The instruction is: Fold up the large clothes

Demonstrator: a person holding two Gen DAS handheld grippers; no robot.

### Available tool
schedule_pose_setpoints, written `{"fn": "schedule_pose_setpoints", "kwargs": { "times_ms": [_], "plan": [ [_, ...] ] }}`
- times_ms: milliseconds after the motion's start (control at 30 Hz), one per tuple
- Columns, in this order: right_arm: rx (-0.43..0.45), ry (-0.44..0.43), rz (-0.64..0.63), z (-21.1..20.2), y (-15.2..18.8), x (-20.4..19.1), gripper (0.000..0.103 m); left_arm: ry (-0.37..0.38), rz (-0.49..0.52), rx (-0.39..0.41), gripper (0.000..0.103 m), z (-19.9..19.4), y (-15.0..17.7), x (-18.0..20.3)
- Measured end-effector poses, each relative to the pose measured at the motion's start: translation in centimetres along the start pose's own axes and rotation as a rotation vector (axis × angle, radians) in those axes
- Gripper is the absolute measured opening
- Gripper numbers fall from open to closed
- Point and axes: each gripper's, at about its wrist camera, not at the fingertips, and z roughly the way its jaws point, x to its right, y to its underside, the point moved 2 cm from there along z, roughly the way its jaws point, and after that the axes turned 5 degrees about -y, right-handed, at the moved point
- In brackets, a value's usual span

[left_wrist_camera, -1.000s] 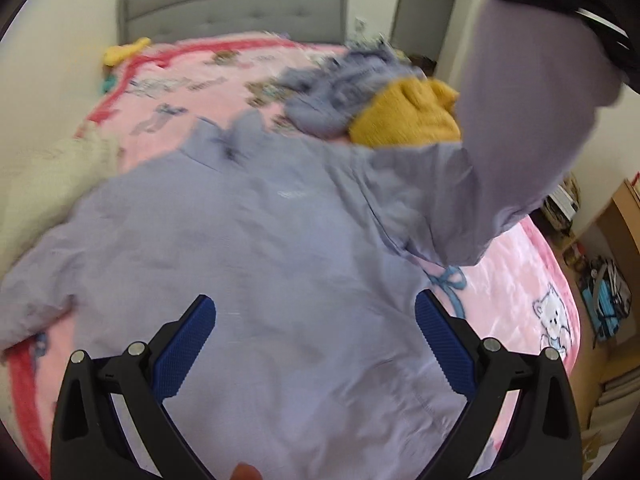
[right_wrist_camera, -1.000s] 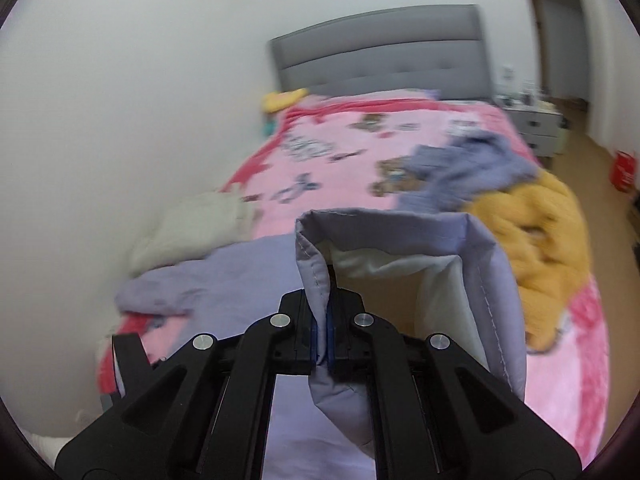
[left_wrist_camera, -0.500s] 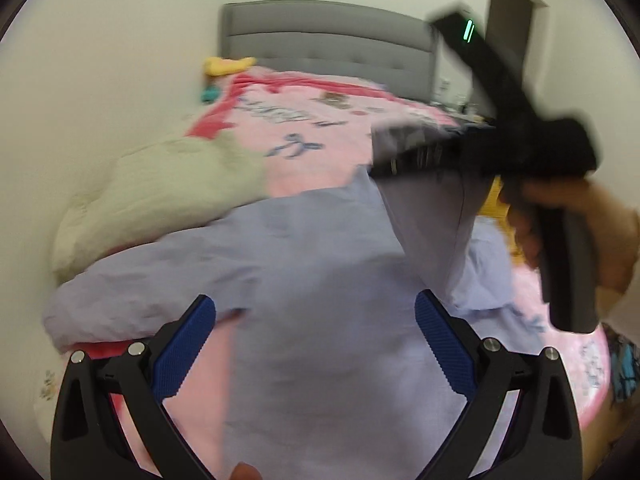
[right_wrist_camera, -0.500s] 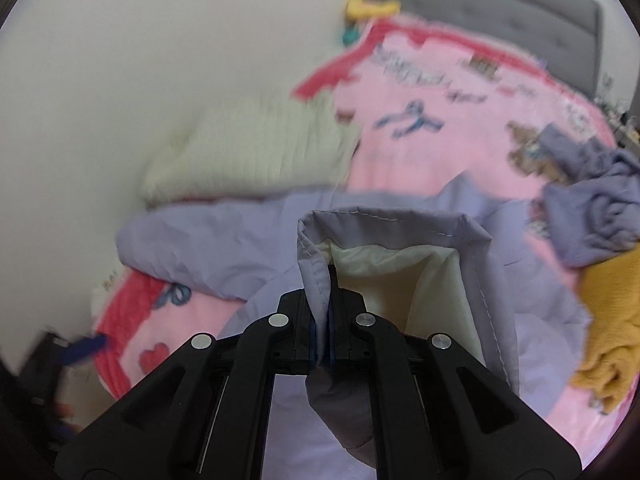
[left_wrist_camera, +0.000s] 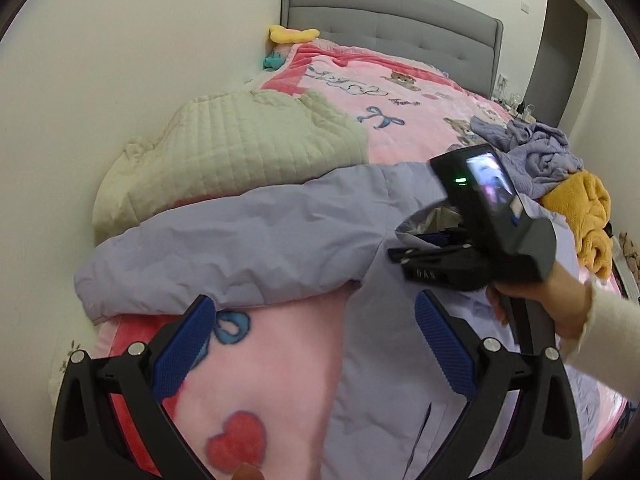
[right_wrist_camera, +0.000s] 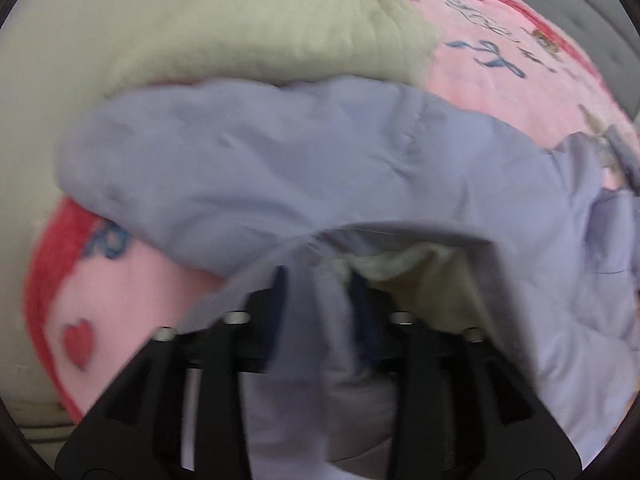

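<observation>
A large lilac jacket lies spread on the pink bed, one sleeve stretched to the left. My left gripper is open and empty above the pink blanket, beside the jacket's lower edge. My right gripper is low over the jacket's chest. In the right wrist view its blue pads stand apart, with the sleeve cuff loose between them; the view is blurred. The jacket fills that view.
A cream quilted blanket is bunched by the wall. A lilac knit and a yellow fleece lie at the bed's right. The grey headboard is at the back. The white wall runs along the left.
The right gripper has carried the sleeve cuff down onto the jacket's chest and its jaws have parted. The left gripper has swung left and stays open.
</observation>
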Motion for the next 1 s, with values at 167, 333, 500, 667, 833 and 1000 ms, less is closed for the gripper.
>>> {"fn": "schedule_pose_setpoints", "kwargs": {
  "times_ms": [167, 333, 500, 667, 833, 1000],
  "plan": [
    [0.252, -0.319, 0.065, -8.5, 1.3, 0.8, 0.084, 0.134, 0.006, 0.052, 0.098, -0.6, -2.2, 1.6],
    [0.467, -0.355, 0.153, -18.1, 5.3, 4.2, 0.095, 0.422, -0.034, 0.043, 0.098, 0.0, -5.5, 4.0],
    [0.423, -0.040, 0.207, -22.1, 10.4, 10.5, 0.095, 0.406, 0.208, -0.137, 0.098, 7.5, -7.0, 9.5],
    [0.230, 0.241, 0.299, -20.5, 16.3, 19.3, 0.093, 0.458, 0.250, -0.328, 0.098, 15.3, -5.8, 12.0],
    [0.152, 0.261, 0.381, -17.7, 19.0, 23.6, 0.083, 0.490, 0.067, -0.373, 0.079, 17.9, -5.6, 11.2],
    [0.164, 0.238, 0.455, -16.9, 20.5, 25.5, 0.085, 0.537, 0.086, -0.393, 0.058, 17.9, -4.7, 12.8]
  ]
}}
